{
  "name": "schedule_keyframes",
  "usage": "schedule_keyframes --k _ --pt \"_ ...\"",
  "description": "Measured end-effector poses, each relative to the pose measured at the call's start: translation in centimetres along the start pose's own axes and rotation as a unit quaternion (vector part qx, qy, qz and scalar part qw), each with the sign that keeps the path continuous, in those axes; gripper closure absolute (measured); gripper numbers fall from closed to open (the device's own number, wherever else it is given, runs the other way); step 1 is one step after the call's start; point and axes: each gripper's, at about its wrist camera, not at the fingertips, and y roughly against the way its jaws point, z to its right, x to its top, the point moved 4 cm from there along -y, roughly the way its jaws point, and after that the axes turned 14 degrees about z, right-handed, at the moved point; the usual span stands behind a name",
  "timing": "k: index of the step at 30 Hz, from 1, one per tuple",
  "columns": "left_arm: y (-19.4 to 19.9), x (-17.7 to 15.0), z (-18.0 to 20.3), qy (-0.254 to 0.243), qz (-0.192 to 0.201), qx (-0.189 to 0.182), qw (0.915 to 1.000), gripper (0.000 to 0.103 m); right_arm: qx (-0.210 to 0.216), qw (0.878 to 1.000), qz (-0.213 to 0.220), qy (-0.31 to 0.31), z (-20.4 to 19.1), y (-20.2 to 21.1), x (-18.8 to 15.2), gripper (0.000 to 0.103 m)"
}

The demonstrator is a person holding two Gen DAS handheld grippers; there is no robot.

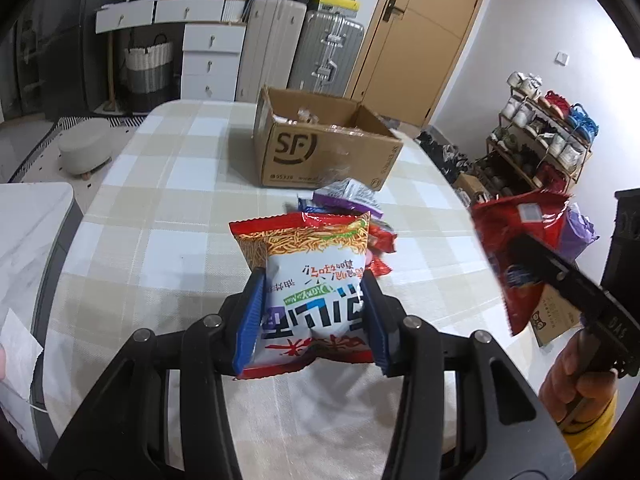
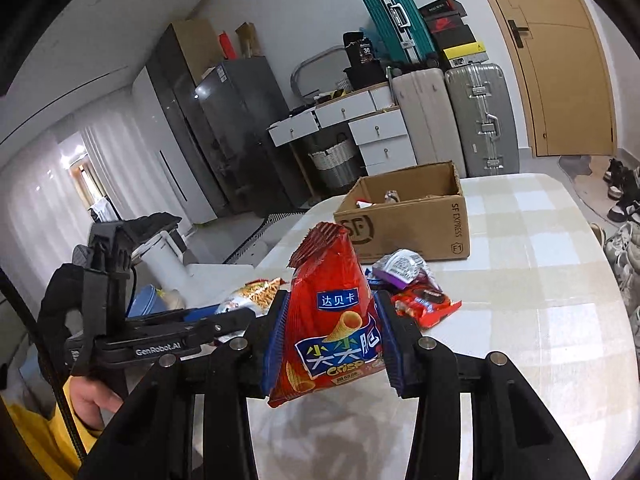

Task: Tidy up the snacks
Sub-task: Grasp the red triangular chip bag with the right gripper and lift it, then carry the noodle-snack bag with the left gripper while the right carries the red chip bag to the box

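left gripper point(image 1: 312, 316) pinches the noodle packet point(image 1: 308, 280), right gripper point(image 2: 330, 344) clamps the red crisp bag point(image 2: 328, 320), both lifted, likely bound for the far cardboard box point(image 1: 320, 152)

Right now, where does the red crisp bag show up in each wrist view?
Left wrist: red crisp bag at the right edge, held in the right gripper.
Right wrist: centre, clamped between the blue pads.
Shared landmark: the SF cardboard box on the checked table.
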Motion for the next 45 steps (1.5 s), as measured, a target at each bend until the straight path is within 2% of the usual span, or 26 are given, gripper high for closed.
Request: schedule_keyframes --k 10,18,21,33,40,45 --pt "4.7 0.7 1.7 -0.009 0.031 -0.020 0.9993 0.060 0.001 1.000 0.019 0.010 -2.0 2.6 0.4 0.061" --pt "6.9 3.3 2.2 -0.016 0.056 -0.027 0.9979 0.060 0.012 0.999 0.039 0.033 -3.2 3.5 3.1 0.061" --pt "6.4 4.7 2.2 -0.011 0.049 -0.042 0.9978 0.060 0.013 0.998 0.048 0.038 -3.1 3.2 4.7 0.061" --pt "1.6 11.9 1.9 -0.021 0.044 -0.043 0.9979 0.060 0.008 0.998 0.052 0.037 -0.3 -1.3 11.8 0.061" --pt "-3.6 16.9 1.8 -0.033 0.044 -0.026 0.9982 0.060 -0.003 0.997 0.031 0.075 1.3 -8.2 16.4 0.061" --pt "-9.1 19.8 2.5 -0.041 0.031 -0.022 0.9985 0.060 -0.009 0.997 0.007 0.079 3.2 -13.2 18.2 0.061"
